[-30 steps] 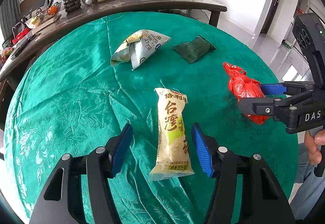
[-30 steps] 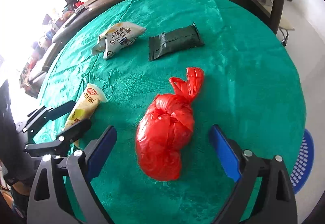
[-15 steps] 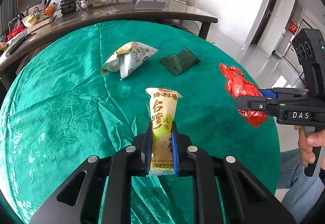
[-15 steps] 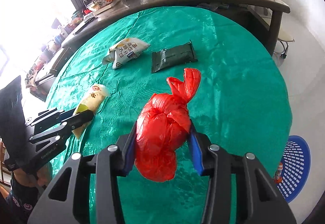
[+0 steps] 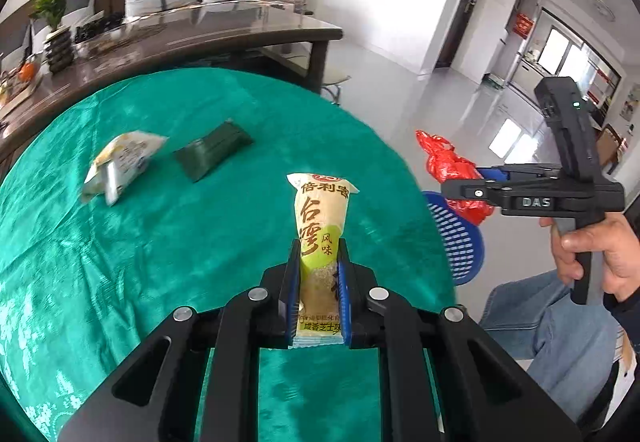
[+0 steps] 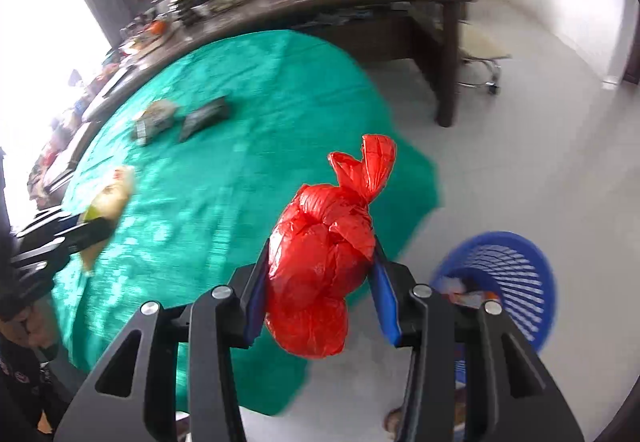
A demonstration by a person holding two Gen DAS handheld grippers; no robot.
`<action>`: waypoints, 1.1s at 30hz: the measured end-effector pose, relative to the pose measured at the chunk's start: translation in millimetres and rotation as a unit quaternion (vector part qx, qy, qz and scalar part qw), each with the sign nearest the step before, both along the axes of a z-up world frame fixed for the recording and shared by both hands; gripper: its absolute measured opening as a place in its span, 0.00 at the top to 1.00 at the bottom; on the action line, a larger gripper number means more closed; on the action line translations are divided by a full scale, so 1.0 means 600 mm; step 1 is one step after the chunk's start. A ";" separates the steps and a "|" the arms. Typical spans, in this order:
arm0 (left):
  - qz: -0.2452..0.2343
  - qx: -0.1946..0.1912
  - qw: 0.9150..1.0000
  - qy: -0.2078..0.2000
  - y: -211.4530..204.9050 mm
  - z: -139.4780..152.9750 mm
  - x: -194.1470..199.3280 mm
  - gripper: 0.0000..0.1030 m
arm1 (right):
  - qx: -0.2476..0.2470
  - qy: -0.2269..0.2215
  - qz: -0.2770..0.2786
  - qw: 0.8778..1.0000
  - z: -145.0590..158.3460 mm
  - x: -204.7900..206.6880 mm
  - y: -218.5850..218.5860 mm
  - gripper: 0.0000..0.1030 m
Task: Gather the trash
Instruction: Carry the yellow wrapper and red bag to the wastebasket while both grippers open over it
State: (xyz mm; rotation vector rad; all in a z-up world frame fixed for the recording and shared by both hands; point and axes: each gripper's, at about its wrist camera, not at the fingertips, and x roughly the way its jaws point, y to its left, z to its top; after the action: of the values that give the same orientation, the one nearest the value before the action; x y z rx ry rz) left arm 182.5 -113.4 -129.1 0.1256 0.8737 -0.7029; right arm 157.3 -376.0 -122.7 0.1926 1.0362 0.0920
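- We find the left gripper (image 5: pixel 319 296) closed on the yellow snack packet (image 5: pixel 321 242), now lifted off the green tablecloth (image 5: pixel 120 262); a second ago it lay flat between open fingers.
- The right gripper (image 6: pixel 320 282) clamps the red bag (image 6: pixel 320 262), carried off the table toward the blue basket (image 6: pixel 516 270) at right.
- Two wrappers (image 5: pixel 124 161) stay on the far cloth.

My left hand-held gripper (image 5: pixel 319 306) now clamps the snack packet (image 5: pixel 322 242), lifted off the counter (image 5: pixel 120 262); my right hand-held gripper (image 6: pixel 320 286) carries the red bag (image 6: pixel 320 266) beyond the edge toward the blue basket (image 6: pixel 516 282).
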 end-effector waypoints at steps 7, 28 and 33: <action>-0.086 -0.010 0.996 0.014 -0.209 0.010 -0.025 0.85 | -0.033 0.052 -0.066 0.996 -0.062 -0.018 -0.180 0.58; -0.126 0.037 0.985 0.114 -0.567 -0.238 0.031 0.85 | 0.005 0.084 -0.142 0.986 -0.162 -0.050 -0.357 0.57; -0.120 0.050 0.985 0.110 -0.596 -0.277 0.040 0.68 | 0.012 0.078 -0.148 0.986 -0.160 -0.052 -0.371 0.42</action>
State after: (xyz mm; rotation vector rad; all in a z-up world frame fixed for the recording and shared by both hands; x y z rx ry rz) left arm 206.3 -471.2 -295.2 0.2494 1.1187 -0.9098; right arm 126.2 -598.3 -219.0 0.3772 1.1521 -0.1822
